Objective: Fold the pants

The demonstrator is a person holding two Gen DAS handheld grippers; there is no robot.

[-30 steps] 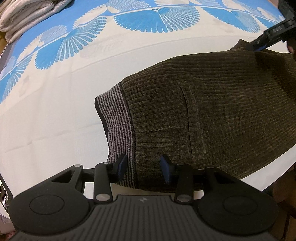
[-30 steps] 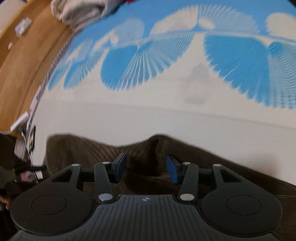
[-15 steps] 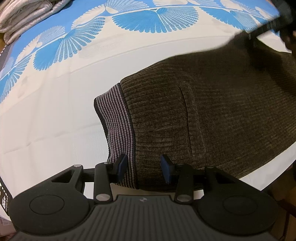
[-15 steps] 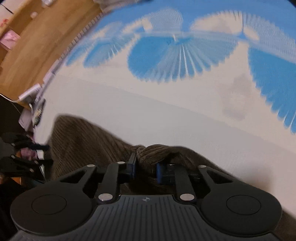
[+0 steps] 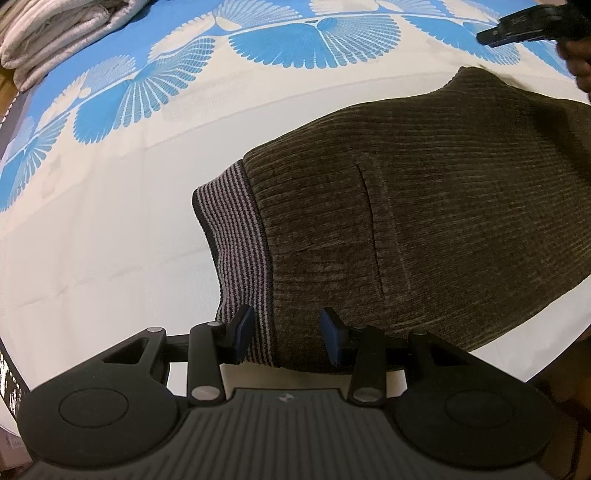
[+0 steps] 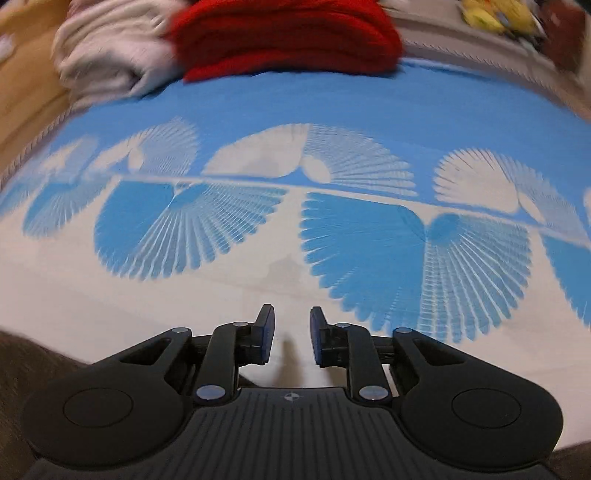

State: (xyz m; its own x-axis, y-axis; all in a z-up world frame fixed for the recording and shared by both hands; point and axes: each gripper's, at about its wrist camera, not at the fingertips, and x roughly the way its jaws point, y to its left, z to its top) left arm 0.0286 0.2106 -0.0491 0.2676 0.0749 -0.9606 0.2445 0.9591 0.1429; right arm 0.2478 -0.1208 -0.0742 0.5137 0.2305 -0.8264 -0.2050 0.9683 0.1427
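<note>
Right wrist view blurred, pants (image 6: pixel 14 354) cut off at corner

A bedsheet (image 6: pixel 258 306) covers the bed, cream on its near part and blue farther off, printed with a row of blue and cream fan shapes (image 6: pixel 362 243). At the far edge lies a folded red cloth (image 6: pixel 288 33), with a pale bundled blanket (image 6: pixel 107 62) touching its left side. Something yellow (image 6: pixel 495 14) sits blurred at the far right. A wooden floor (image 6: pixel 26 99) shows on the left.
</note>
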